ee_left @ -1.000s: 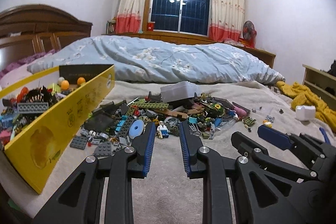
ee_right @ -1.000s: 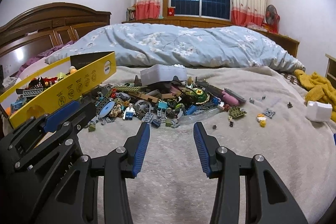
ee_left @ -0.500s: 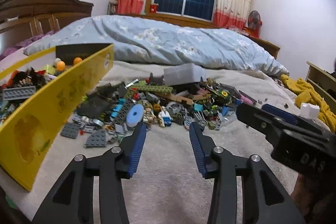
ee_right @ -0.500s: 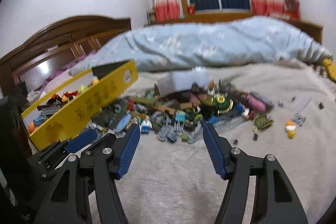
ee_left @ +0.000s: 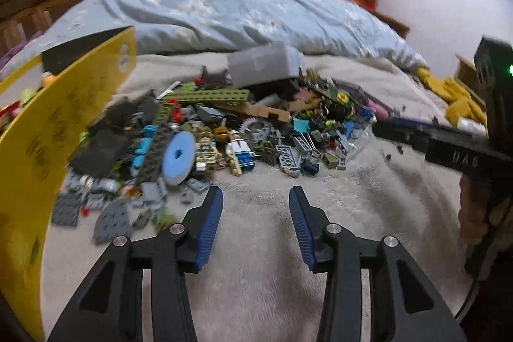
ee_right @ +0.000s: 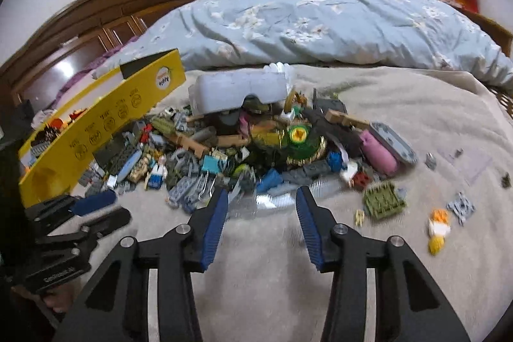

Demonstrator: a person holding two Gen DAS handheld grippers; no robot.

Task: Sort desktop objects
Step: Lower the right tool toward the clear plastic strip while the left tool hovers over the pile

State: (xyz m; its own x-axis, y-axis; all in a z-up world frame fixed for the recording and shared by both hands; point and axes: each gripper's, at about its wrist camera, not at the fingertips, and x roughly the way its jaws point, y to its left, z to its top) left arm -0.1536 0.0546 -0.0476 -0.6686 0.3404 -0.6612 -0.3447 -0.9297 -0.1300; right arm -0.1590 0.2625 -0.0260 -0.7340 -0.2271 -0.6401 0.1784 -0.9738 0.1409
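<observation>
Both the left claw (ee_left: pixel 255 207) and right claw (ee_right: pixel 261 204), the latter's jaws just narrowed, hang part-open and empty before the brick pile (ee_right: pixel 256 146), apparently choosing pieces for the yellow box (ee_right: pixel 105 127).

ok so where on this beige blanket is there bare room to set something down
Bare beige blanket lies between the toy brick pile and both grippers, and on the right beyond the pink cylinder, with only a few scattered bits. Crowded: the pile itself and the strip beside the yellow cardboard box.
</observation>
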